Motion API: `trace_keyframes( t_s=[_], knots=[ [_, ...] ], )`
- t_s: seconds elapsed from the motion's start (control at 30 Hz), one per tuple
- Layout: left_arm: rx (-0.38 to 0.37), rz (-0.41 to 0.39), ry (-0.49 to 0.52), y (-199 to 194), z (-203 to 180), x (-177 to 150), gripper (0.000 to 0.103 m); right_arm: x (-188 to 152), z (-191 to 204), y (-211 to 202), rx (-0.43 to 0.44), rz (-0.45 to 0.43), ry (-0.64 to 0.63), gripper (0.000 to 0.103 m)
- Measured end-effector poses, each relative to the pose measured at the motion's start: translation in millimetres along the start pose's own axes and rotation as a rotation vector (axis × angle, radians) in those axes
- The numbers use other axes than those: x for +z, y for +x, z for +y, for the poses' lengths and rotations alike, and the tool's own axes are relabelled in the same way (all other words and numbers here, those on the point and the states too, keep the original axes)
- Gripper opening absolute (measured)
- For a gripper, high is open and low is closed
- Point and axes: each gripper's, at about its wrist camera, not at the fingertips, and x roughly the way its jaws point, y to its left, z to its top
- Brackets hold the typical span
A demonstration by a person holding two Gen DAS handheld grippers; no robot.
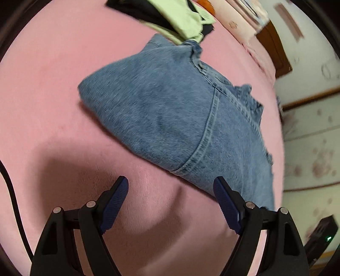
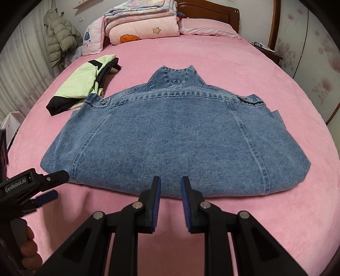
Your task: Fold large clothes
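A blue denim jacket (image 2: 170, 135) lies folded on the pink bed (image 2: 276, 212), collar toward the headboard. It also shows in the left wrist view (image 1: 170, 114), tilted. My left gripper (image 1: 171, 189) is open and empty, just off the jacket's near left corner; it shows at the left of the right wrist view (image 2: 53, 184). My right gripper (image 2: 170, 186) is partly open and empty, its fingertips at the middle of the jacket's near folded edge, holding nothing.
A folded light green and black garment (image 2: 82, 82) lies beyond the jacket's left side, also in the left wrist view (image 1: 187, 19). Stacked pink quilts and pillows (image 2: 144, 21) sit at the wooden headboard (image 2: 212, 8). A nightstand (image 2: 267, 51) stands at the right.
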Motion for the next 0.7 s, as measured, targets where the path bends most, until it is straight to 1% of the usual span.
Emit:
trace_keyframes(
  t_s=[0.07,0.13,0.23,0.33,0.4,0.5,0.57,0.63,0.7],
  knots=[
    [-0.04,-0.024,-0.009,3,6,2,0.08,-2,2,3,0.003,0.003,-0.001,0.019],
    [-0.064,-0.051,0.012,6,6,5,0.08,-3,4,3,0.008,-0.001,0.001,0.019],
    [-0.093,-0.099,0.05,12,7,16,0.08,-4,7,1,0.012,-0.017,-0.002,0.019],
    [-0.117,-0.128,0.057,26,13,31,0.08,-4,10,-1,0.009,-0.044,-0.012,0.019],
    [-0.147,-0.154,0.037,35,18,43,0.08,-3,10,-1,0.005,-0.054,-0.011,0.019],
    [-0.169,-0.174,0.003,41,18,61,0.08,-2,10,0,-0.009,-0.078,-0.014,0.019],
    [-0.185,-0.18,-0.048,45,15,74,0.08,-1,10,1,-0.017,-0.091,-0.018,0.019],
    [-0.205,-0.189,-0.087,43,13,78,0.079,2,10,3,-0.023,-0.103,-0.019,0.019],
    [-0.198,-0.206,-0.09,37,8,80,0.053,7,9,2,-0.028,-0.12,-0.009,0.019]
  ],
)
